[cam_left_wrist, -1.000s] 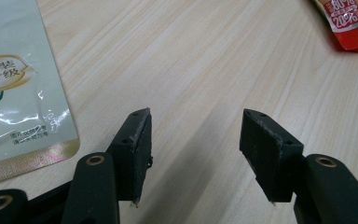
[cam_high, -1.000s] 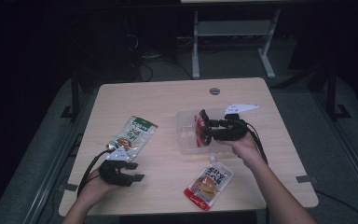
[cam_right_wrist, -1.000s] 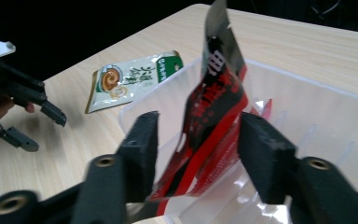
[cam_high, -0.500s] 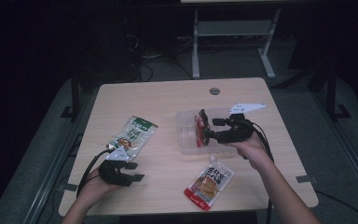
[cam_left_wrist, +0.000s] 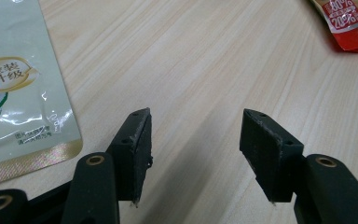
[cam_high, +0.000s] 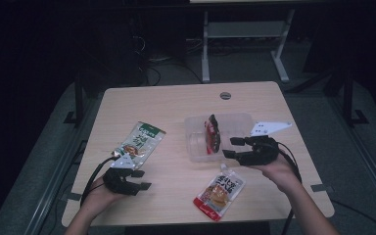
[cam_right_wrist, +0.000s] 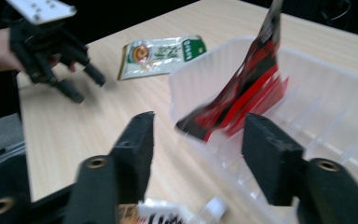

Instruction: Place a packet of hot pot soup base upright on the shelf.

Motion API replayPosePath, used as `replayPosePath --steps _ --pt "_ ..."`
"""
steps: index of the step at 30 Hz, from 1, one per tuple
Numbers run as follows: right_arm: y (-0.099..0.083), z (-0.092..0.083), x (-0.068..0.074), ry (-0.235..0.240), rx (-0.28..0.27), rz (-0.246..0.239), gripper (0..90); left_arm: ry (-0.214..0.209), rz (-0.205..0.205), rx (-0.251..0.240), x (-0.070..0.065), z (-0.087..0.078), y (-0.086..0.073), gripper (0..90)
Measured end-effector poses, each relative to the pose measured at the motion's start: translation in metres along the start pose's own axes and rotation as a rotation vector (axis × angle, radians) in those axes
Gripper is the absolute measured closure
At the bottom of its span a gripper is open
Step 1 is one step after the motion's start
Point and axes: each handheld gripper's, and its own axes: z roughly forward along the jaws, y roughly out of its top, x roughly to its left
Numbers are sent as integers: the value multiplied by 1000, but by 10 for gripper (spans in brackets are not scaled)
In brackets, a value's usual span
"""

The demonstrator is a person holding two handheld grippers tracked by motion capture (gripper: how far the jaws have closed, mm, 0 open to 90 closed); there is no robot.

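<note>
Now the right gripper sits at the centre right of the high view, just beside the right wall of the clear tray. Its jaws stand apart with nothing between them, and they have just been closing a little. The red pouch stands tilted inside the tray, leaning on its wall, apart from the jaws. The left gripper rests at the lower left, jaws apart and empty over bare wood. A green pouch lies above it, and a spout pouch lies near the front edge. The far half of the table is free.
</note>
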Motion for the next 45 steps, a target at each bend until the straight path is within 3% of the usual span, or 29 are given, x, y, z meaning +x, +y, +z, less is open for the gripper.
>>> replayPosePath --steps 1,3,5,9,12,18,21,22,27,31,38,45 --pt "-8 -4 2 40 -1 0 606 0 0 -5 0 1 0 431" --pt "-14 -2 4 85 27 -2 786 0 -12 -7 -1 2 1 432" --pt "-16 3 5 129 46 -10 883 -3 -10 -6 -2 3 1 432" --pt "-18 16 8 183 91 -74 898 -6 1 3 -2 4 2 432" --pt "-17 23 8 195 99 -79 898 -8 1 5 -2 5 2 432" --pt "-7 34 -8 162 5 -49 898 -2 20 14 -2 4 3 432" --pt "-2 33 -16 105 -53 -32 898 -2 15 14 -1 5 2 432" --pt "-2 32 -19 114 -66 -20 898 -3 13 13 -1 5 2 432" --pt "-6 26 -20 110 -57 -16 897 -2 14 14 -1 5 2 432" --pt "-9 18 -19 96 -43 0 797 -3 6 11 -2 5 1 432" --pt "-25 6 -9 57 35 8 469 -11 -5 20 -2 6 1 432" --pt "-39 -8 -3 28 51 18 378 -16 8 21 -3 7 1 432"
